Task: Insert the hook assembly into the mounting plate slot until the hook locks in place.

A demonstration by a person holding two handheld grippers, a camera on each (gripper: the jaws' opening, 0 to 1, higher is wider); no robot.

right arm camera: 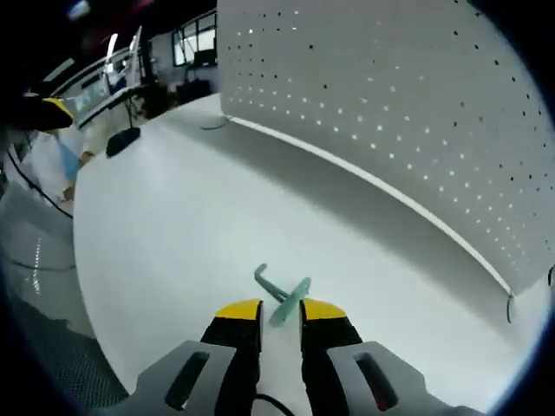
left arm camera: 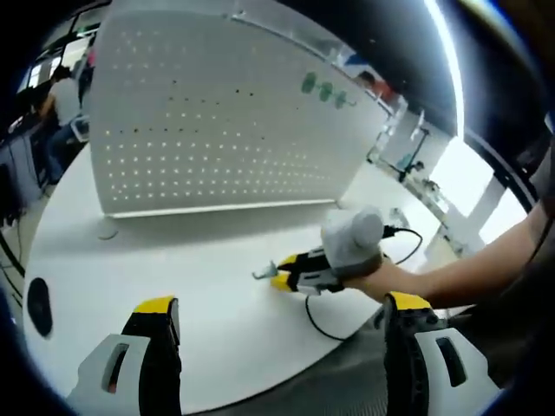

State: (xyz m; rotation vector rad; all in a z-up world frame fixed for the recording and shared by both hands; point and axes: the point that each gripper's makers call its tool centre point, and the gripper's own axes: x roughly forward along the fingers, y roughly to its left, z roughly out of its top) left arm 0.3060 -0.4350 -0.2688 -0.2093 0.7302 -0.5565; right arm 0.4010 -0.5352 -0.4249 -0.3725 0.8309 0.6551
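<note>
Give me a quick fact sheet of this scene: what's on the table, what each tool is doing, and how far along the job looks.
Surface: white table
Mounting plate: white pegboard, upright on the table
Already on board: green hooks, upper part
Hook in play: green hook, between the right gripper fingers, low over the table
Left gripper: open, holding nothing
Hand: a person's, gripping the right tool
Progress: hook not yet at the board

Open-plan office or lab: white table [right arm camera: 173,225], pegboard panel [left arm camera: 208,113], desks [right arm camera: 104,91].
</note>
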